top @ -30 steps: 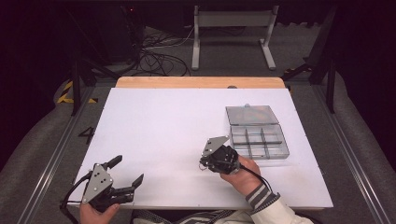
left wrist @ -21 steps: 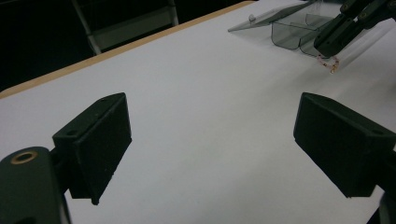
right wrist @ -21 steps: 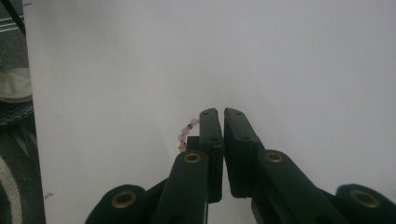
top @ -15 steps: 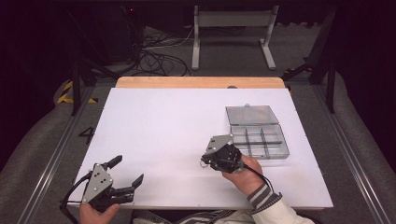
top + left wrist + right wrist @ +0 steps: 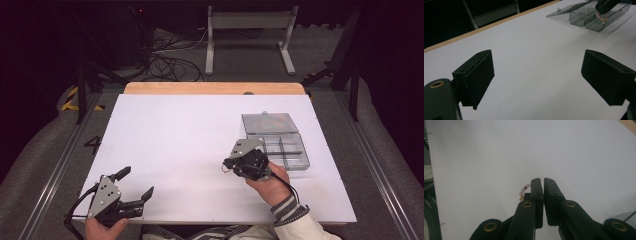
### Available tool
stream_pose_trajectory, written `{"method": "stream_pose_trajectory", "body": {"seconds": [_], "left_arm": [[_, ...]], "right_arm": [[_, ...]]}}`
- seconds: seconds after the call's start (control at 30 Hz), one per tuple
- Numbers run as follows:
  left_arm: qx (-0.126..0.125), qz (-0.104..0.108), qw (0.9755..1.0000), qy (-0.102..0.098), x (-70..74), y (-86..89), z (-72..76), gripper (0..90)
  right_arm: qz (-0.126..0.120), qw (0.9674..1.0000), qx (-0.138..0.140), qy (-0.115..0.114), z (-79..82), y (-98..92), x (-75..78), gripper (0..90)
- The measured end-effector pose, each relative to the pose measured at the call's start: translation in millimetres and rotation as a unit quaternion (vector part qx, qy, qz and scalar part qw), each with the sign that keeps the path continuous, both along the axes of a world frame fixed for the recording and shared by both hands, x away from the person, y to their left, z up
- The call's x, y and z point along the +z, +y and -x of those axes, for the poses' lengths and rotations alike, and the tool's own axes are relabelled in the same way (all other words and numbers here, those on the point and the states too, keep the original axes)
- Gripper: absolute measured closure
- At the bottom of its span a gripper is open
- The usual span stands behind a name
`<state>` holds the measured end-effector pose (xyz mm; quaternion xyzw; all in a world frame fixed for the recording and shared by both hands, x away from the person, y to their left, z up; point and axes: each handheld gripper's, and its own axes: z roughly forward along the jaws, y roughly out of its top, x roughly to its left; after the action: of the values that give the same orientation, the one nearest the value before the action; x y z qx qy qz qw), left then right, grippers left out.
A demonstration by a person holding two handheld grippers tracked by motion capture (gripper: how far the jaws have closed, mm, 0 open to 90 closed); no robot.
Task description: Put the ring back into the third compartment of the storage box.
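table top [image 5: 190,145]: matt white, smooth | box [image 5: 280,137] beside right gripper [image 5: 229,165]: clear glossy plastic | beads [image 5: 523,192]: glossy

The high view looks down from the near side over the whole desk [image 5: 200,140]; both gripper views skim low and close; the left one shares the far-right clear box [image 5: 596,17].

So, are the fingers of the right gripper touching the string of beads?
Touching. In the right gripper view the right gripper is shut on the string of beads, which hangs out at the side of its fingers.
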<state>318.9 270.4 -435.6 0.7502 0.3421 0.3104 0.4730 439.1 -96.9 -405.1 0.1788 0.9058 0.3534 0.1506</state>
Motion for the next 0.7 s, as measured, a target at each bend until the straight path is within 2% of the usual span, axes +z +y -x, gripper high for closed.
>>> {"method": "stream_pose_trajectory", "body": {"seconds": [0.33,0.7], "left_arm": [[0.000,-0.004,1.0000,-0.001,0.2,0.3,-0.3,11.6],[0.000,-0.005,1.0000,0.000,0.0,0.0,-0.4,11.6]], "right_arm": [[-0.011,0.9992,-0.037,-0.010,-4.6,-24.4,12.7,86.6],[-0.021,0.9962,-0.082,-0.020,-8.8,-51.0,22.9,86.6]]}}
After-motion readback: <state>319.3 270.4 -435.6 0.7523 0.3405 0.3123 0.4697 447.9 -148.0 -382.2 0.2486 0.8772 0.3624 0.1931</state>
